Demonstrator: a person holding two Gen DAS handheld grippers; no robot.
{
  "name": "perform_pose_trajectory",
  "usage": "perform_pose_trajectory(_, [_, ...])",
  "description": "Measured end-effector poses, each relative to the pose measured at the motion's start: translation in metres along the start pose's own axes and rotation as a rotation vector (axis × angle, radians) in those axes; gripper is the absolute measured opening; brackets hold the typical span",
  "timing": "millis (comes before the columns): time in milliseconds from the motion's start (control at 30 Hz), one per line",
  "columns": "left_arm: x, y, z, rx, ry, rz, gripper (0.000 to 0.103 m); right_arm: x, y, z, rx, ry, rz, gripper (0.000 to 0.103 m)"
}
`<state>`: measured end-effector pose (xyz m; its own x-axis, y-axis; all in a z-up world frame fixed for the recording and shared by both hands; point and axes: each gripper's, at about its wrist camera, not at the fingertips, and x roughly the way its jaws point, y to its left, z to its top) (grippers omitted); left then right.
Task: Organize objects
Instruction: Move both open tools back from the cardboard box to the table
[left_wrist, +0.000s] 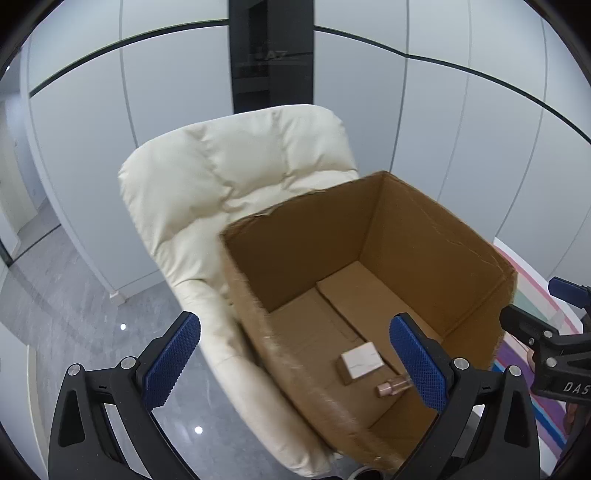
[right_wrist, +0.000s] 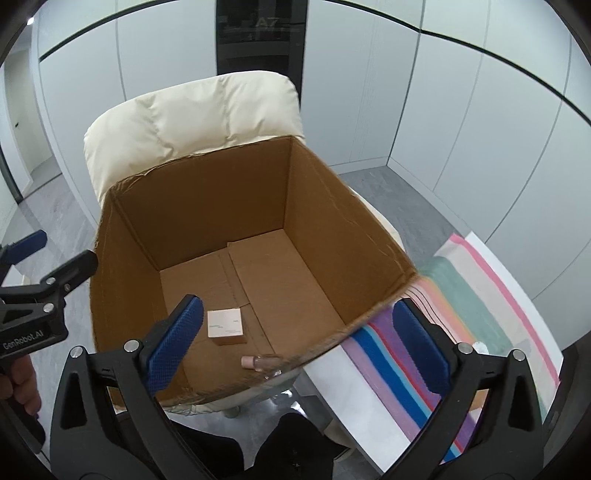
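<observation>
Small bottle (right_wrist: 258, 363) half behind box rim (right_wrist: 325, 341)

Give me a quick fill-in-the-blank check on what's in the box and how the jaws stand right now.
1. The cardboard box sits on a cream ____.
2. Inside the box lie a small pink bottle and a small square ____.
3. The right gripper has its jaws ____, with nothing between them.
4. The striped cloth lies to the ____ of the box in the right wrist view.

Missing words: chair; carton; open; right
</observation>
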<state>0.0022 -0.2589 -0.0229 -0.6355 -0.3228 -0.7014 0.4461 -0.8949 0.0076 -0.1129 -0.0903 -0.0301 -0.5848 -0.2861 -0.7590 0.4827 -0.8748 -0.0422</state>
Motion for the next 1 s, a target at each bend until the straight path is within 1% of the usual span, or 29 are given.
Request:
perform_pose_trajectory(133, [0.002,-0.021,0.002,0.023,0.000,-0.025,0.103,-0.002,-0.024,-0.004,0.056,0.009,0.011,0.103])
perform_pose_trajectory(433, [0.007,-0.056,0.005,0.066,-0.001,-0.061,0.103,-0.013,-0.071,-0.015,0.130,0.013,-0.038,0.103])
perform_pose_trajectory(833, [0.008,-0.101,0.008,0.117,-0.004,-0.114,0.103,-0.022,-0.109,-0.033,0.172,0.025,-0.079,0.103])
perform_pose_trajectory(1000, [0.008,-0.116,0.010,0.131,-0.008,-0.131,0.103,-0.027,-0.130,-0.042,0.211,0.030,-0.100,0.103])
